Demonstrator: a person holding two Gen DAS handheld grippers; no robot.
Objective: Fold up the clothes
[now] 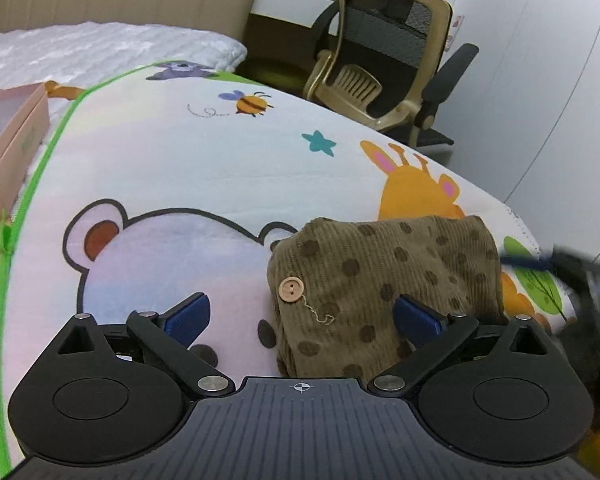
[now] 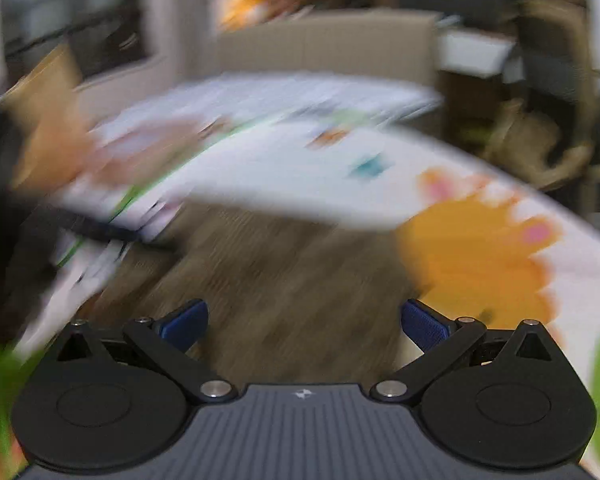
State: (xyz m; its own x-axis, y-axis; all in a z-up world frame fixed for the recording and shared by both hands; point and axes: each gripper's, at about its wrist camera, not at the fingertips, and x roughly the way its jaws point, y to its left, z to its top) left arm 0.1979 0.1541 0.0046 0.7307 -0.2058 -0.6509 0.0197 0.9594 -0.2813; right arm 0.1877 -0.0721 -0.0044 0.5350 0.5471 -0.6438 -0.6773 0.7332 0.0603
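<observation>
Claws first: the left gripper [image 1: 302, 317] has its blue pads spread as wide as they go, with nothing clamped between them. One pad [image 1: 414, 318] hangs over the near part of the folded garment [image 1: 388, 288]; whether it touches the cloth I cannot tell. The other hangs over the bare blanket [image 1: 204, 168]. The right gripper [image 2: 304, 322] is just as wide apart and empty-handed, hovering above the same brown cloth [image 2: 284, 280], though its view is badly smeared.

The garment is olive-brown corduroy with darker dots, folded into a compact bundle, a pale wooden button [image 1: 291, 290] with a loose thread showing at its left edge. It lies on the cartoon-animal blanket, beside a printed bear's head. A pink box [image 1: 14, 140] sits far left, an office chair [image 1: 384, 56] beyond the bed.
</observation>
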